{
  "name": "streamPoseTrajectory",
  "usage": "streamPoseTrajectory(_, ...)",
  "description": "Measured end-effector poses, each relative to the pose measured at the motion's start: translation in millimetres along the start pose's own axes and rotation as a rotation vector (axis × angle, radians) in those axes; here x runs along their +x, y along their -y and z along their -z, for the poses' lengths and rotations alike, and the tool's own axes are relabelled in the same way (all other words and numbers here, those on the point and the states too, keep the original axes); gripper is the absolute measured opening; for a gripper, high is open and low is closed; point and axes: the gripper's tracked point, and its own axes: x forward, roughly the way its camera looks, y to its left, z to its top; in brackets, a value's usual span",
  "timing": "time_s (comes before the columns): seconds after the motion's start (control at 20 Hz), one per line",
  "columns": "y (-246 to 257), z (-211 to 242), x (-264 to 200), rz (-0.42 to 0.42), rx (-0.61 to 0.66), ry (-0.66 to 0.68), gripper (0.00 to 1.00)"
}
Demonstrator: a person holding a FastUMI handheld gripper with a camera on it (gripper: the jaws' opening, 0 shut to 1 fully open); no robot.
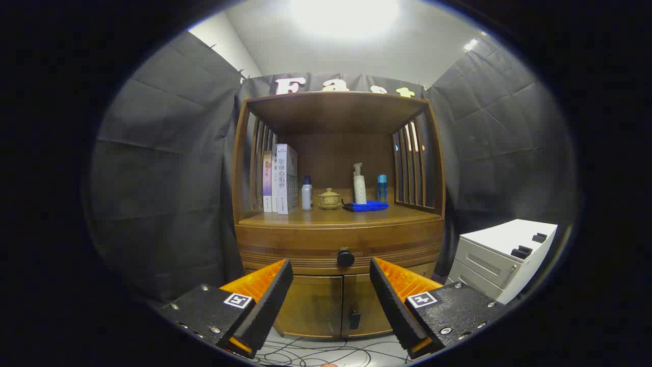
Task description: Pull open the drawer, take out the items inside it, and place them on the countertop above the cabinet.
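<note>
A brown wooden cabinet stands ahead of me. Its drawer (305, 247) is closed, with a round dark knob (346, 258) at the middle of its front. The knob lies just beyond my fingertips, in line with the gap between them. My gripper (331, 275) is open and holds nothing. Above the drawer is the countertop (402, 214), under a shelf roof. On it stand books (280, 178), a small white bottle (307, 193), a lidded pot (329, 199), a pump bottle (359, 183), a blue bottle (382, 187) and a folded blue cloth (365, 206). The drawer's inside is hidden.
Below the drawer are two cabinet doors (336, 306) with a small dark handle (354, 320). A white drawer unit (501, 255) stands to the right of the cabinet. Cables (316, 352) lie on the pale floor in front. Slatted side panels (412, 168) flank the countertop.
</note>
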Motion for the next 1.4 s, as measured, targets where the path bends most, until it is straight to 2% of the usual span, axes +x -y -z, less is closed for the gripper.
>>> streamPoseTrajectory(0.9,10,0,0,0.021,-0.001,-0.002,0.95)
streamPoseTrajectory(1.15,16,-13,12,0.025,0.031,0.024,0.95)
streamPoseTrajectory(1.4,18,-16,44,0.027,0.024,0.025,0.95)
